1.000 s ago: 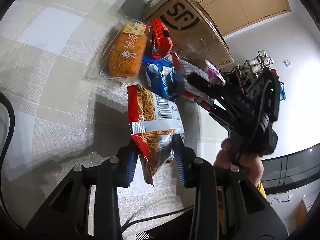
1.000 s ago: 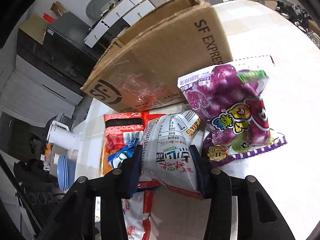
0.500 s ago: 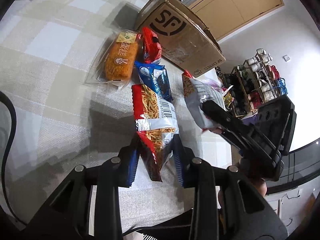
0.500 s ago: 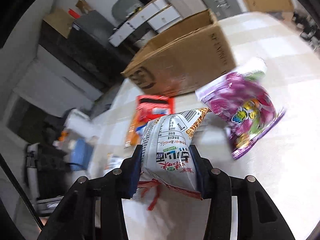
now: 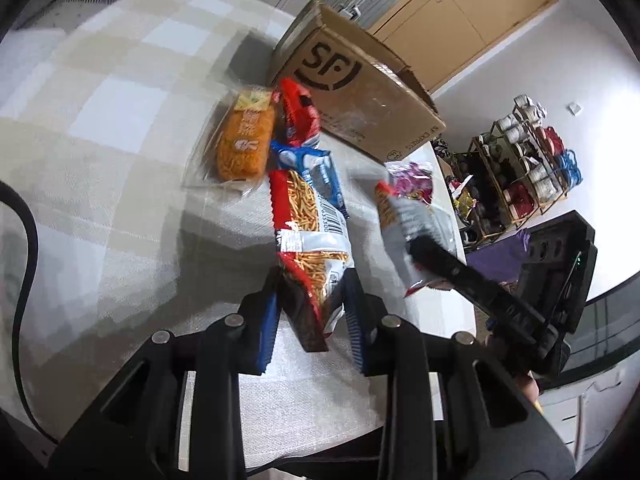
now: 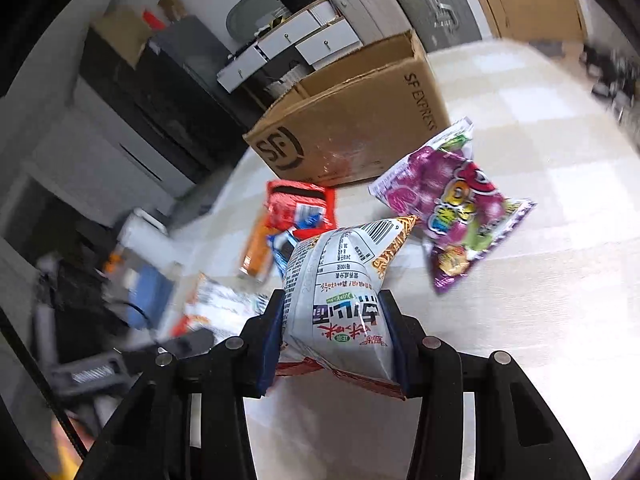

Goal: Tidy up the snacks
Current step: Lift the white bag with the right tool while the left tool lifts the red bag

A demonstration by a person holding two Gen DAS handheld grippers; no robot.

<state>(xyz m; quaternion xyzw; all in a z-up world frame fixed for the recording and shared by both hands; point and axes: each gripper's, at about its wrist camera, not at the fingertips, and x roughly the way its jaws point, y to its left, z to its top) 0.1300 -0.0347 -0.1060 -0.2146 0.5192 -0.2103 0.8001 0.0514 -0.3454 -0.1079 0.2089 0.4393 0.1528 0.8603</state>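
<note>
Snacks are lying across the checked bench (image 5: 100,128), and I am holding two of them. My left gripper (image 5: 312,320) is pinching the lower end of the red noodle-stick bag (image 5: 308,232), its jaws closed narrowly on the packet, whose far end is pointing toward 12 o'clock. My right gripper (image 6: 334,336) is clamping the white-backed snack bag (image 6: 340,292), jaws pressed into both its sides, the packet raised off the bench. Beyond the red bag, at 12 o'clock in the left view, the blue packet (image 5: 316,168) is lying just beside it, with the orange cake packet (image 5: 244,144) at 11 o'clock and a red packet (image 5: 298,114) touching the cardboard box (image 5: 360,96). In the right view the purple candy bag (image 6: 452,208) is resting at 1 o'clock, near the box.
</note>
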